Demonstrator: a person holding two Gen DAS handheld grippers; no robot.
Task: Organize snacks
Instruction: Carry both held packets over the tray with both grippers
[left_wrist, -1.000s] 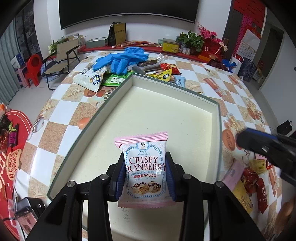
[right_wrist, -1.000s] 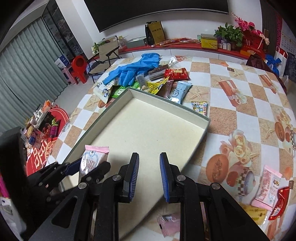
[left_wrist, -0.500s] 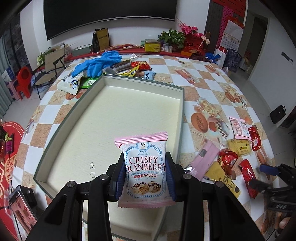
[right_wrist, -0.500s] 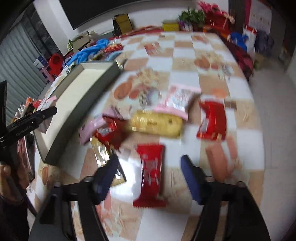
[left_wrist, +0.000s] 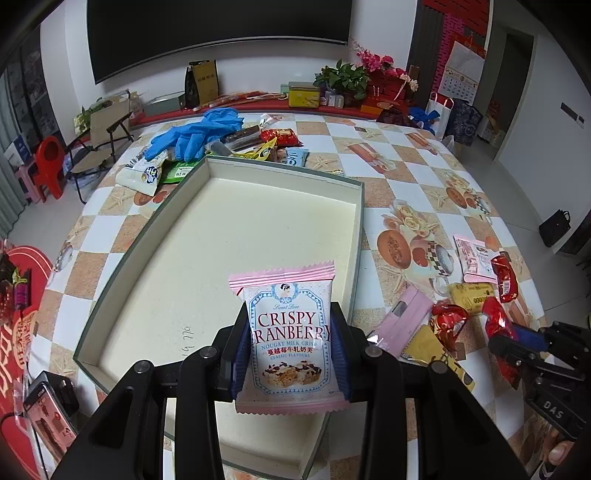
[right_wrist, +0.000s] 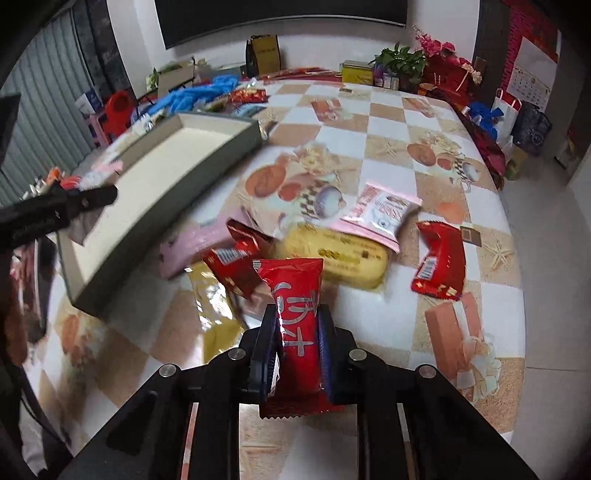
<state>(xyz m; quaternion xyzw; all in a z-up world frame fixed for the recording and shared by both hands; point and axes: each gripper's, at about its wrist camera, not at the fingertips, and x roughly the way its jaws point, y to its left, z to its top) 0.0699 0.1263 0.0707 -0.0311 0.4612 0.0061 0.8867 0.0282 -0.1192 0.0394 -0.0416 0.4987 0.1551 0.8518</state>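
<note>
My left gripper (left_wrist: 291, 347) is shut on a pink-and-white Crispy Cranberry nougat packet (left_wrist: 288, 295), held upright above the near end of the shallow cream-lined tray (left_wrist: 258, 229). The tray holds nothing. In the right wrist view my right gripper (right_wrist: 297, 332) has its jaws closing, and the blue pads press on a red snack packet (right_wrist: 295, 284), just above the loose pile on the tablecloth right of the tray (right_wrist: 177, 158). The right gripper (left_wrist: 517, 339) also shows at the right edge of the left wrist view, and the left gripper (right_wrist: 99, 194) at the left of the right wrist view.
The pile holds a yellow packet (right_wrist: 340, 254), a pink cranberry packet (right_wrist: 380, 214), another red packet (right_wrist: 439, 258), a gold one (right_wrist: 218, 317) and a pink wrapper (right_wrist: 195, 243). Blue gloves (left_wrist: 195, 133) and more snacks lie beyond the tray. A phone (left_wrist: 48, 417) lies bottom left.
My right gripper swung from over the tray to the snack pile, opened wide over a red packet, then closed on it. The left gripper kept its hold and shifted slightly over the tray.
</note>
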